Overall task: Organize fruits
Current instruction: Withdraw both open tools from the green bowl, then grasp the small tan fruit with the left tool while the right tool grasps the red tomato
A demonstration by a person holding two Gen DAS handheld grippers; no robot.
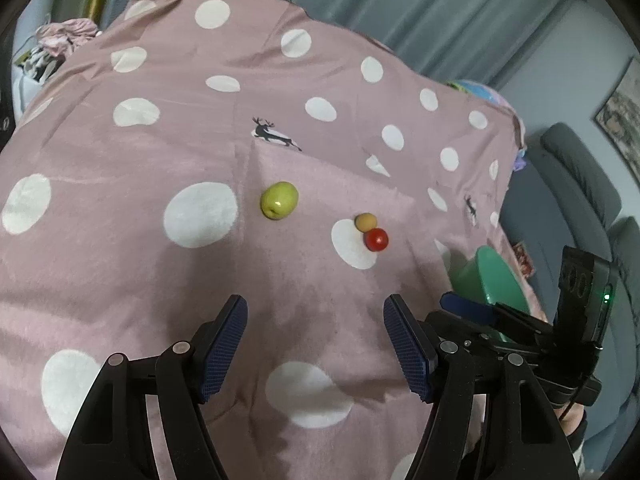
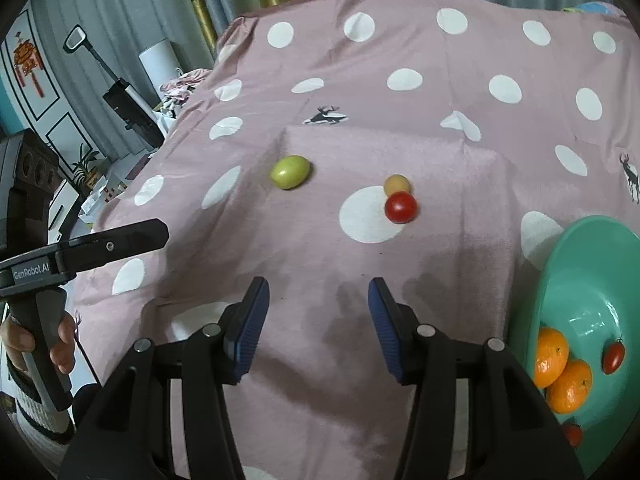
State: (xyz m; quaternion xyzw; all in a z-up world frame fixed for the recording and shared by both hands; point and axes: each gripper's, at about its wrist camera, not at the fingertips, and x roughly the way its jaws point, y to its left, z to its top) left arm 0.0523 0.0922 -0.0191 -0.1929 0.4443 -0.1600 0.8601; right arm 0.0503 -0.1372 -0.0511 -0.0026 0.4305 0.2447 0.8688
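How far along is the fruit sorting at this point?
Partly done. The teal plastic bowl already holds two oranges and a small red tomato. Nothing is in hand: the left gripper and the right gripper are both open and empty above the pink dotted cloth. Still loose on the cloth are the green fruit, the small tan fruit and, touching it, the red round tomato.

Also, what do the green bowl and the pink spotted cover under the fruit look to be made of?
Green bowl: probably plastic or melamine, smooth and glossy, judging by the uniform mint colour and the bright highlights on its inner wall; glazed ceramic cannot be ruled out. Pink spotted cover: soft textile, likely fleece or brushed cotton, matte, with a fuzzy nap, creases and fold lines.
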